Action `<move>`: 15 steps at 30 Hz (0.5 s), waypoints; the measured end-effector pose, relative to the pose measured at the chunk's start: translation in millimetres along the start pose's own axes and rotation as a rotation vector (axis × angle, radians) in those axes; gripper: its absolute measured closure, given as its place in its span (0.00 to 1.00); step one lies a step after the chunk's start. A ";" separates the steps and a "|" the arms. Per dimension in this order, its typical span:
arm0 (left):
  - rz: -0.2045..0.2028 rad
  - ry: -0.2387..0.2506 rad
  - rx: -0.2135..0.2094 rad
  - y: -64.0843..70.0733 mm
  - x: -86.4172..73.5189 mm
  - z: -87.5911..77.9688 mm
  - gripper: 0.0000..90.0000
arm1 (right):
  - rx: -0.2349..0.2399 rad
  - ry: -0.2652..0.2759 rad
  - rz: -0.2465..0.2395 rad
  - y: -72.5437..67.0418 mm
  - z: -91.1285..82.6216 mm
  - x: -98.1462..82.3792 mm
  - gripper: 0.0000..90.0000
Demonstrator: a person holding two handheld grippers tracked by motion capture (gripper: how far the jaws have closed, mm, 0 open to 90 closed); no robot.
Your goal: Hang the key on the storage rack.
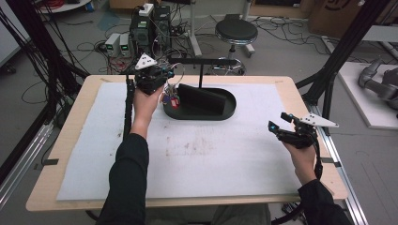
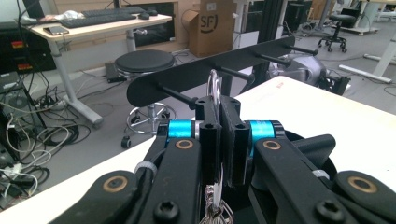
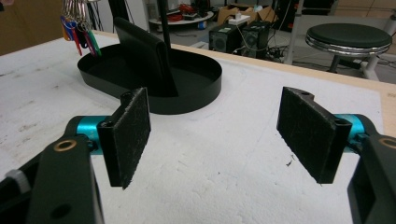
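I am gripping the key ring (image 2: 214, 88) in my closed left tool (image 2: 219, 109), far left over the tray (image 1: 225, 114); next, threading it onto the rack peg (image 2: 175, 93); right tool (image 3: 219, 135) idling open

"SF" printed in dark letters on a brown cardboard box (image 2: 215, 24), standing on the floor in the left gripper view. Nothing else legible.
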State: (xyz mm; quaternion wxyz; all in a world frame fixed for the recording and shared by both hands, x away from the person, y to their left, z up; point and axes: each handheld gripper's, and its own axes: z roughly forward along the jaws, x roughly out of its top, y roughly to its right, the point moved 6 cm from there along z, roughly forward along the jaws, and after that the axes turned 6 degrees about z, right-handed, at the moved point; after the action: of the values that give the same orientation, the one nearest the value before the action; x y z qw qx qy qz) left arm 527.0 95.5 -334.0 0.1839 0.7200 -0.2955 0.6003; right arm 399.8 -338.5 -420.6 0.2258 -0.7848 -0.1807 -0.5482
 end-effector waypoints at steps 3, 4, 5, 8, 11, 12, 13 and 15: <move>-0.017 0.005 0.003 -1.8 -1.5 1.6 0.96 | 0.004 0.001 0.002 -0.2 -0.7 0.2 0.29; -0.023 0.006 0.000 -2.3 -1.8 1.9 0.96 | 0.003 0.001 0.001 -0.2 -0.8 0.3 0.29; -0.027 0.007 0.001 -3.1 -2.3 2.2 0.96 | 0.002 0.001 0.001 -0.2 -0.7 0.2 0.29; -0.029 0.001 0.012 -5.1 -4.3 3.6 0.96 | 0.003 0.000 0.002 -0.6 -0.7 0.1 0.29; -0.035 -0.005 0.021 -7.2 -6.6 4.5 0.96 | 0.003 0.000 0.002 -0.7 -0.8 0.2 0.29; -0.038 -0.008 0.025 -8.1 -7.5 4.7 0.96 | 0.003 0.002 0.002 -0.5 -0.7 0.2 0.29; -0.039 -0.008 0.029 -9.1 -8.2 4.8 0.96 | 0.005 0.001 0.001 -0.3 -0.9 0.2 0.29; -0.045 -0.012 0.038 -11.0 -9.6 5.0 0.96 | 0.002 0.003 0.003 0.1 -0.9 0.4 0.29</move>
State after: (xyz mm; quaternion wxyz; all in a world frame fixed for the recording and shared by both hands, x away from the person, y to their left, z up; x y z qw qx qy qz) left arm 536.9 102.7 -343.5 0.1821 0.7335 -0.2690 0.5970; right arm 399.3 -339.0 -420.0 0.2277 -0.7838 -0.1799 -0.5490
